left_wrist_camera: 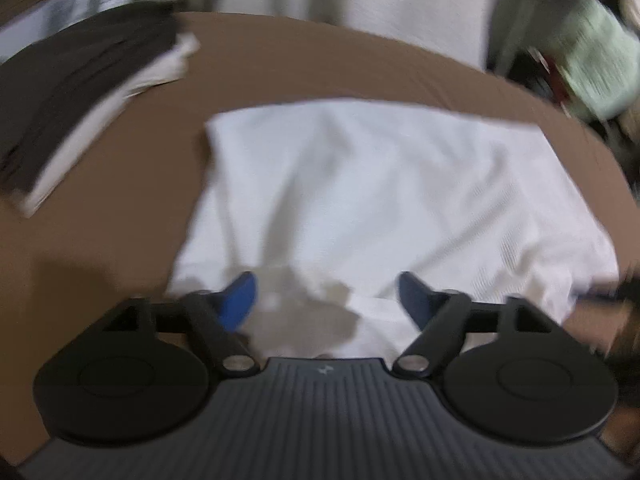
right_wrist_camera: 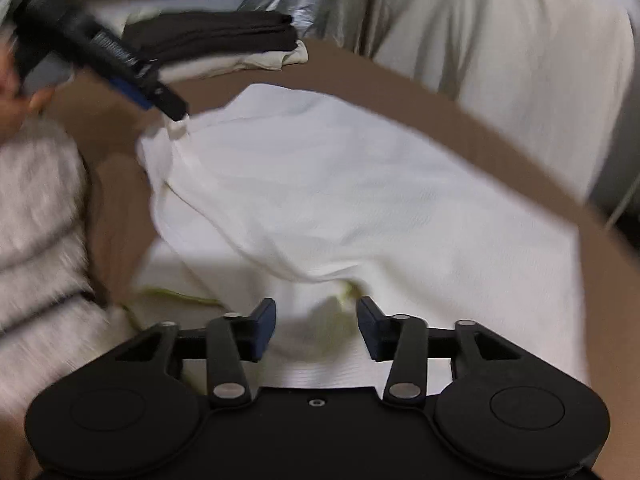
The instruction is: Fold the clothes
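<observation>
Currently spread flat on the brown table surface (left_wrist_camera: 120, 240): white garment (left_wrist_camera: 360, 184), lightly creased, with its near edge directly under the left gripper (left_wrist_camera: 326, 292).

Left gripper:
- Released; blue pads (left_wrist_camera: 240, 296) set wide apart, nothing clamped between them.
- Held low over the garment's near hem, with the cloth running forward and to the right of the fingers.
- Seen in the right wrist view with its tip meeting a raised corner of the garment at the far left; contact or grip at that tip impossible to confirm through the blur.

Right gripper (right_wrist_camera: 316, 320):
- Released as well; jaws parted, gap free of cloth.
- Placed over the garment's near portion, with a raised fold just ahead of the fingertips and a yellow-green trim (right_wrist_camera: 348, 290) showing under that fold.

Surroundings:
- Stack of folded clothes (left_wrist_camera: 72, 92), dark layers over pale ones, on the same surface, well apart from the garment at the far left.
- Pale curtain (left_wrist_camera: 360, 0) behind the table.
- Fuzzy pale sleeve (right_wrist_camera: 36, 220) at the left edge of the right wrist view.
</observation>
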